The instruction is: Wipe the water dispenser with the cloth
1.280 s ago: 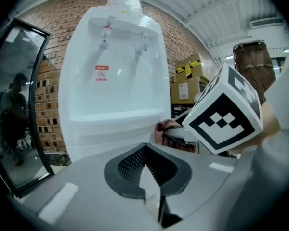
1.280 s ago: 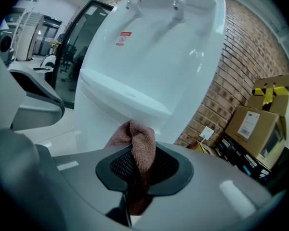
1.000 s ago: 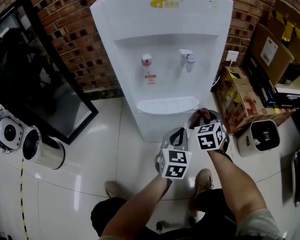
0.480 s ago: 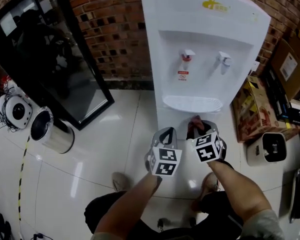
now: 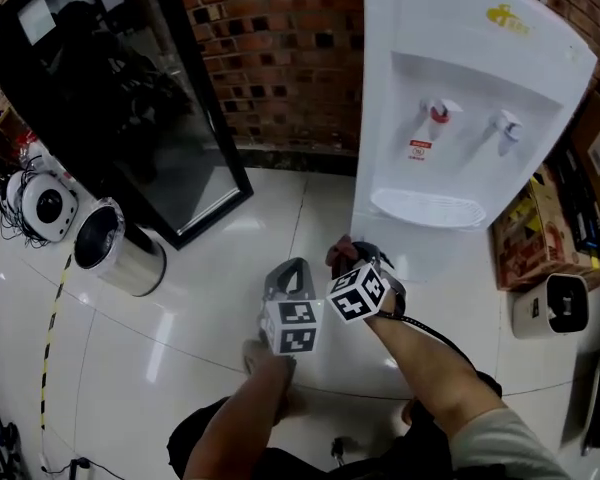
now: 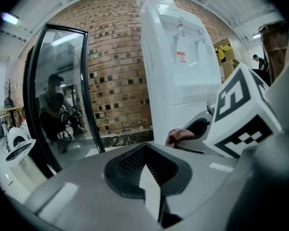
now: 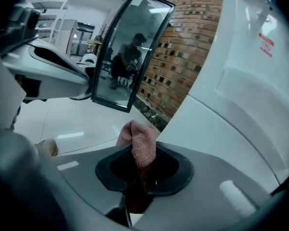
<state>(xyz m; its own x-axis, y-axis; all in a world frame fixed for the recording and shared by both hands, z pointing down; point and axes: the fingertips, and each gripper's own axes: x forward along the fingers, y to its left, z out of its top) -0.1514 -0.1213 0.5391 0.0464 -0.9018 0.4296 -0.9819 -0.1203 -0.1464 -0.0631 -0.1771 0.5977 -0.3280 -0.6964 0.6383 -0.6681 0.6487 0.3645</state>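
The right gripper (image 7: 144, 177) pinches a small pink fuzzy cloth (image 7: 140, 146) tight. The cloth is low down, near the front corner of the tall white plastic water dispenser (image 5: 460, 108). The left gripper (image 6: 147, 172) is closed with nothing in it, right next to the other one. Only a little bit of cloth pokes out, so the hard jaws could scrape the dispenser. Wiping by the taps could push one, and water would spill.
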